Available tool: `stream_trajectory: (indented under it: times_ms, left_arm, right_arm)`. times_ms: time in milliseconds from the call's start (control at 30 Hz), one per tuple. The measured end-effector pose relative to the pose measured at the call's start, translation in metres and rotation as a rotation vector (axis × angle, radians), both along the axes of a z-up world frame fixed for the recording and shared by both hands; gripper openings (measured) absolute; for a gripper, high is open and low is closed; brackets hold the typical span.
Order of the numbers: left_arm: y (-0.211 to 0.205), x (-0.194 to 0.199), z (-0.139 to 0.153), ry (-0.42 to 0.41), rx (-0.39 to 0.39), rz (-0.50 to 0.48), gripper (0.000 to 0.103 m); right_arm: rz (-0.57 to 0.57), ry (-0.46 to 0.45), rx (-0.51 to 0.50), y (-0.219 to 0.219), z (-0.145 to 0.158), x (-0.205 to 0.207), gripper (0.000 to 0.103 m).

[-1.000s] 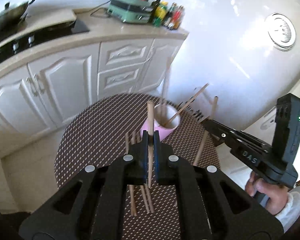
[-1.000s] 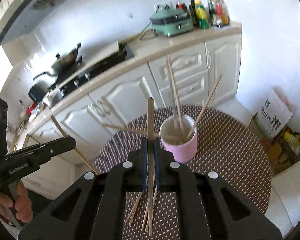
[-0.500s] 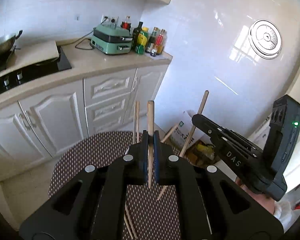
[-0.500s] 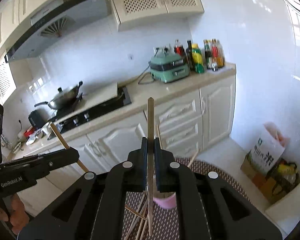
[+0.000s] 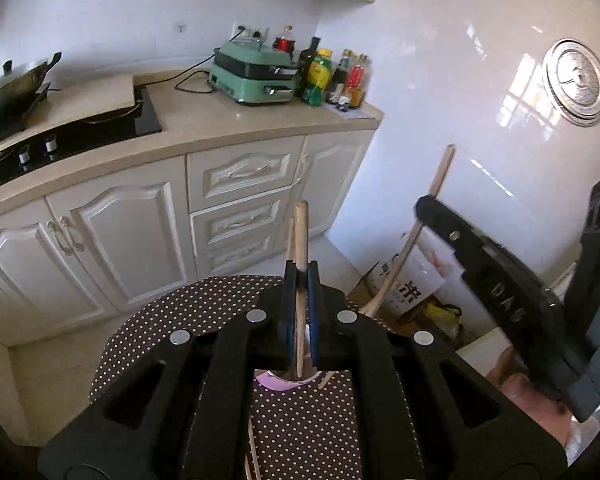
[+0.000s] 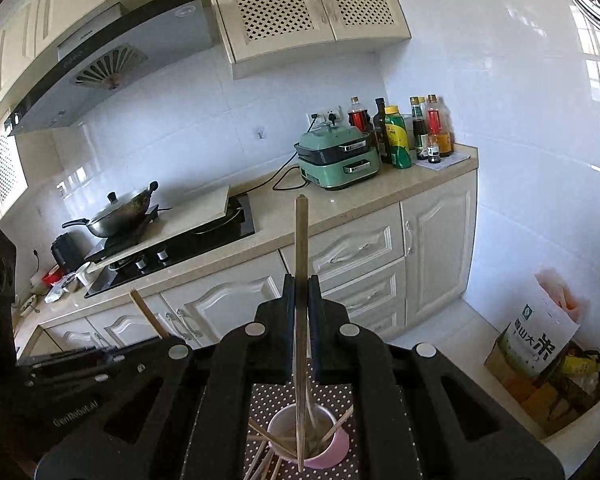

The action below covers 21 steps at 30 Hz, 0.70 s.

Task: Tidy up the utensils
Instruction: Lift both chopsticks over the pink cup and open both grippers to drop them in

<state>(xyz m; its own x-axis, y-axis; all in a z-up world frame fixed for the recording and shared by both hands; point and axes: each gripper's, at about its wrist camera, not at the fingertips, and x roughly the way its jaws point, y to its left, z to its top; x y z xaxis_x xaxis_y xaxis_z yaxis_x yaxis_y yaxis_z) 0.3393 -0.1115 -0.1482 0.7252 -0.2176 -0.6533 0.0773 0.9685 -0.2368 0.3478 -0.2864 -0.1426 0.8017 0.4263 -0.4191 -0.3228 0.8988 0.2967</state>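
My left gripper [image 5: 300,276] is shut on a wooden chopstick [image 5: 301,232] held upright, its lower end over the pink cup [image 5: 274,382] that peeks out below my jaws. My right gripper [image 6: 301,284] is shut on another wooden chopstick [image 6: 300,248], upright, its lower tip inside the pink cup [image 6: 332,446], which holds several chopsticks. In the left wrist view the right gripper [image 5: 424,206] shows at the right with its chopstick [image 5: 440,176]. In the right wrist view the left gripper [image 6: 80,364] shows at the lower left. Loose chopsticks [image 6: 260,466] lie beside the cup.
The cup stands on a round brown dotted table [image 5: 172,320]. Behind it are white cabinets [image 5: 236,216], a counter with a green appliance [image 6: 338,158], bottles [image 6: 400,132], a hob and a wok [image 6: 120,212]. A cardboard box with a bag [image 6: 540,352] sits on the floor at right.
Both grippers have risen and tilted up, so the views show more wall and counter. Both chopsticks have come over the cup, the right one's tip now inside it.
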Motion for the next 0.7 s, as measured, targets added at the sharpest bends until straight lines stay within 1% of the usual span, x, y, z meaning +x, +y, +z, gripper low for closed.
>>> stream_trajectory:
  times_ms: [200,300,467,700]
  left_arm:
    - [-0.004,0.01,-0.02,0.037,0.014,0.016,0.005]
    - [-0.005,0.011,-0.03,0.052,0.004,0.008,0.005]
    - [-0.008,0.009,-0.044,0.081,0.011,-0.002,0.005]
    - [-0.014,0.002,-0.06,0.111,0.023,-0.027,0.005]
  right_arm:
    - [0.01,-0.007,0.004,0.001,-0.008,0.009,0.005]
    - [0.024,0.014,-0.008,0.005,-0.017,0.012,0.005]
    - [0.057,0.052,-0.042,0.008,-0.033,0.008,0.005]
    - [0.085,0.114,-0.072,0.008,-0.053,-0.011,0.005]
